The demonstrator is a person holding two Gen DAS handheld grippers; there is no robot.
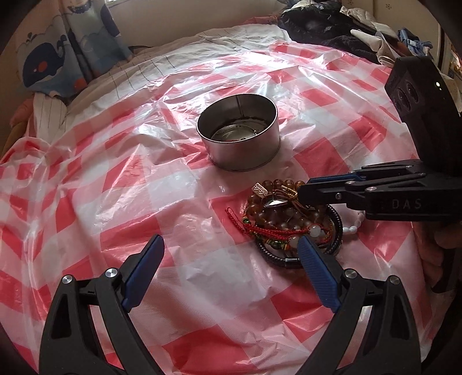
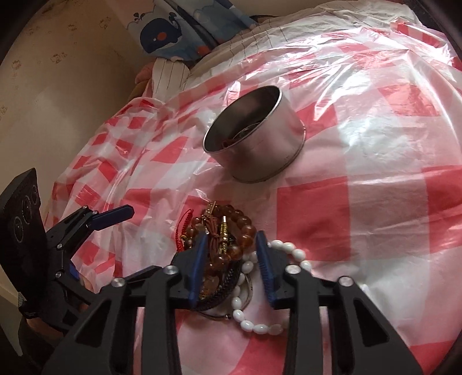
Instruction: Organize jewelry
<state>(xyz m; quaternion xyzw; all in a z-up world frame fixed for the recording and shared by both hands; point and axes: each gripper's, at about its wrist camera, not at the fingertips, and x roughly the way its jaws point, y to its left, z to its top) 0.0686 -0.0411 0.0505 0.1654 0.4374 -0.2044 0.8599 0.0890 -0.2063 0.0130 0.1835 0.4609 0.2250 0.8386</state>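
A heap of jewelry (image 1: 288, 216) lies on the red-and-white checked plastic sheet (image 1: 144, 178): amber bead bracelets (image 2: 245, 228), red cords, a dark braided band and a white bead bracelet (image 2: 288, 248). My right gripper (image 2: 231, 245) reaches into the heap from the right, its blue pads pressed on the amber bead bracelet and a brown cord; it shows side-on in the left wrist view (image 1: 303, 193). My left gripper (image 1: 231, 245) stands open just before the heap, its right fingertip (image 1: 306, 245) at the heap's near edge. Beyond the heap stands a round metal tin (image 1: 239, 144), with a few pieces inside.
The sheet covers a bed. A whale-print pillow (image 1: 52, 63) lies at the far left and a pile of dark clothes (image 1: 332, 26) at the far right. A hand (image 1: 441, 245) holds the right gripper's handle. A beige wall (image 2: 57, 86) runs along the bed's left side.
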